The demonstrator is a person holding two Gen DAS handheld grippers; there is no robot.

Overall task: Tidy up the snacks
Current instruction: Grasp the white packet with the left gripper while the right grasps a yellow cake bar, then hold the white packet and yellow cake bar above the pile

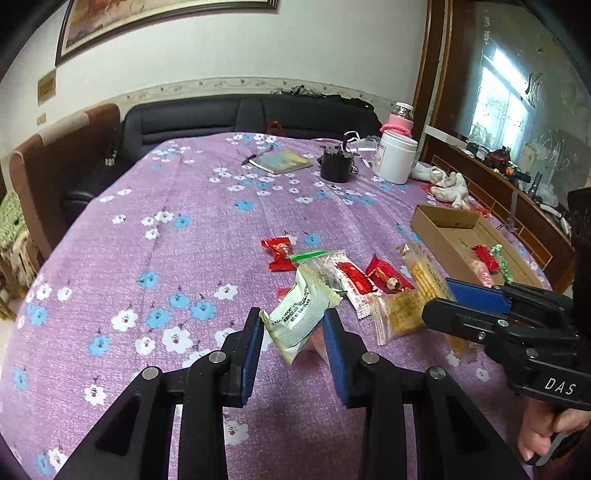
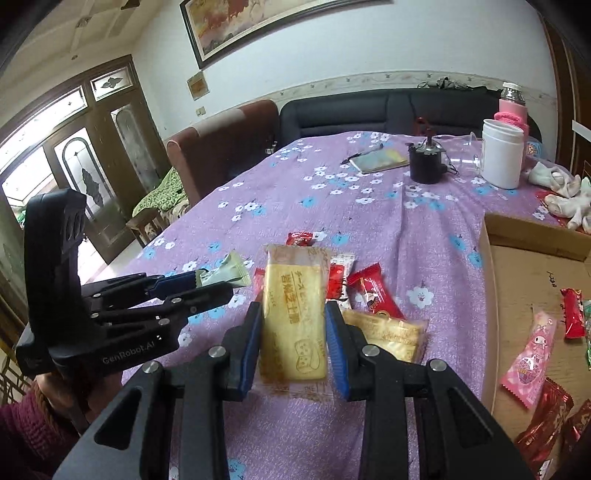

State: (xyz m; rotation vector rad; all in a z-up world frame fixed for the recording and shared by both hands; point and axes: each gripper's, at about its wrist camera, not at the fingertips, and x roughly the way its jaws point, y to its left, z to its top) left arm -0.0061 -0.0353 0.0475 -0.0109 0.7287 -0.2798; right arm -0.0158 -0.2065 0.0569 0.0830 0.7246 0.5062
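Fingers (image 1: pixel 255 339) of our left gripper (image 1: pixel 293 338) clamped a pale green snack packet (image 1: pixel 299 317). Our right gripper (image 2: pixel 293 338) gripped a yellow biscuit pack (image 2: pixel 293 314) above the desk (image 2: pixel 369 221), beside the cardboard box (image 2: pixel 517 280).

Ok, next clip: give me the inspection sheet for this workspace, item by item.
Surface: table under a purple floral cloth, wrinkled.
Job's things: cardboard box at the right holds several wrapped snacks, among them a pink packet; loose red candies and a yellow cracker pack lie on the cloth.
Clutter: notebook with pen, black container, white jar, pink-sleeved bottle, white socks.
Grippers: left claw shut on a white-green packet; right claw shut on a yellow biscuit packet.
Cables: thin wire beside the black container.
Surroundings: dark sofa, framed painting, glazed wooden doors.
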